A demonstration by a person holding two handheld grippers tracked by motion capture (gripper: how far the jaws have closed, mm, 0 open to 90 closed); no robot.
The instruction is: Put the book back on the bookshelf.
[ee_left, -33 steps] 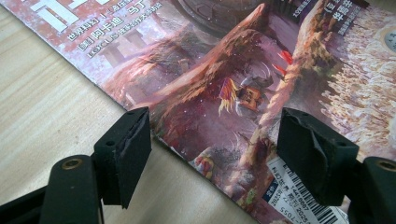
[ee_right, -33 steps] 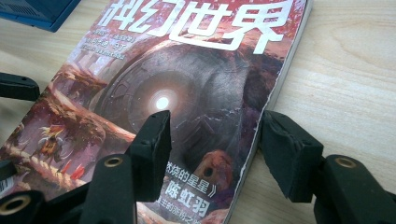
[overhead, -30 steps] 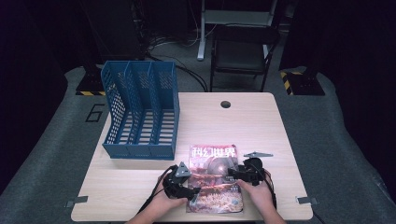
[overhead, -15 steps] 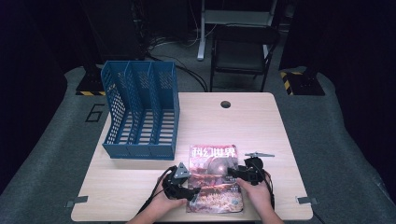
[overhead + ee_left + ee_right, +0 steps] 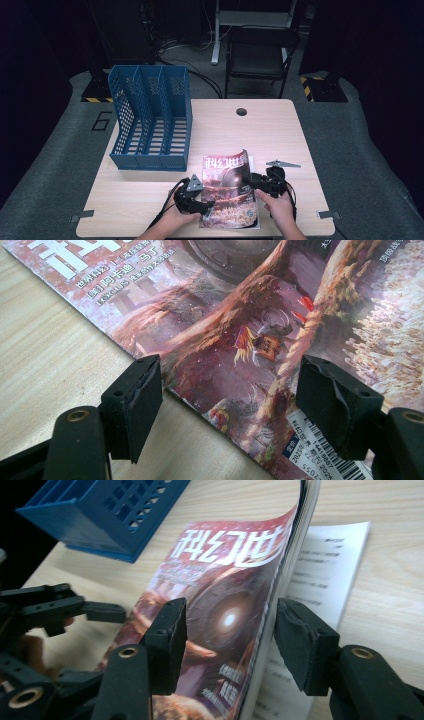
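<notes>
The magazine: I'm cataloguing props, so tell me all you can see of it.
The magazine is a glossy, reddish-covered issue with white Chinese title characters and a barcode label. It lies on the wooden table, near its front edge. Its right side is lifted and curling, baring a white printed page beneath. The right gripper straddles that raised edge, jaws open; the left gripper stands open over its left edge.

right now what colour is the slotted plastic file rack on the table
Blue, all over. The slotted plastic file rack shows best in the high view.
</notes>
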